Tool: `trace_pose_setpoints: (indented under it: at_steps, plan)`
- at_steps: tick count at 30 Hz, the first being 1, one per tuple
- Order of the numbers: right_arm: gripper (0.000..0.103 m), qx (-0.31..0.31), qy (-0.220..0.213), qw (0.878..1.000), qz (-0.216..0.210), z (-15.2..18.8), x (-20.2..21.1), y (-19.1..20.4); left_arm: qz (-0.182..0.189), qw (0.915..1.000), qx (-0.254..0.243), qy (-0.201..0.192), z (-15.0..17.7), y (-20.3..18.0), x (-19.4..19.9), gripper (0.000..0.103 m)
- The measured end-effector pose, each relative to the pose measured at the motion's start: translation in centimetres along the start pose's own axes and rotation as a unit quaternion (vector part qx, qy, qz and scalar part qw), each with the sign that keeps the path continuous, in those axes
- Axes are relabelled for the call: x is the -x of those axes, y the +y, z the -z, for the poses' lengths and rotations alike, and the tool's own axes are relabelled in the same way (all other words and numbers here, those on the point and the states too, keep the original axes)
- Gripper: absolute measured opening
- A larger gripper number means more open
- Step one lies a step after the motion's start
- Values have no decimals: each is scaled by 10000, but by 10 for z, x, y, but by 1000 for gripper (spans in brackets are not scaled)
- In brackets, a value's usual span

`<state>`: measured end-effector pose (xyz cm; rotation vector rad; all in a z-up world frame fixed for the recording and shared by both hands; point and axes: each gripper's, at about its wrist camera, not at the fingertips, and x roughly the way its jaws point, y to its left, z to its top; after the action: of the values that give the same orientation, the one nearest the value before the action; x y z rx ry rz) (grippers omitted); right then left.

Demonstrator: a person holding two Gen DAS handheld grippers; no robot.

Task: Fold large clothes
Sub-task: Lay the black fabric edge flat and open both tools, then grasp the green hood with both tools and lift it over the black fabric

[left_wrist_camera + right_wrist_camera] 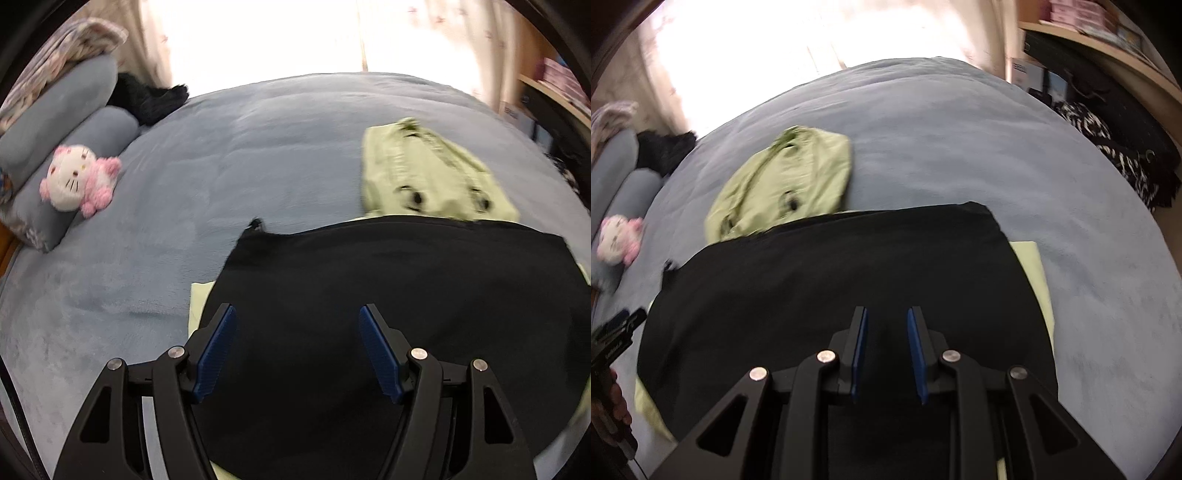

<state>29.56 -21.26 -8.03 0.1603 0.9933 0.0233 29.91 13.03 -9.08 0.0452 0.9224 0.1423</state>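
Left wrist view: black garment (pixel 388 314) spread flat on the blue bedspread (pixel 221 166), both tools hovering above it.

Over the near part of the black garment, left gripper (pixel 297 317) with jaws spread wide, nothing between them; over the same cloth in the right wrist view, right gripper (pixel 885 321) with jaws narrowly parted, also gripping nothing. Under the black garment, a pale green layer (pixel 1032 266) peeking out at its side edges — beyond its far edge, a crumpled green garment (pixel 417 170) touching or slightly tucked under. Well beyond, toward the pillows (pixel 62 110), a plush cat toy (pixel 79 179). Likely risks: pinching the green layer along with the black edge and dragging both into the fold — or a crooked crease from uneven grips, given the small tag (pixel 255 223) sticking out at the far left corner.
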Motion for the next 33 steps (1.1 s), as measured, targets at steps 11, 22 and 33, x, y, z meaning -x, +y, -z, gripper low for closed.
trace_pose_setpoints:
  at_steps: [11,22,33]
  plan:
    - [33,452,25,9988,-201,17,71,35,513,9978,-393,-176,4,-32,94,68]
    - [43,943,-186,9953,-115,-14,110,54,904,9911,-954,-236,-34,-55,140,69]
    - [43,656,-241,9971,-296,-128,76,51,598,9920,-1108,-25,-148,-63,79,70]
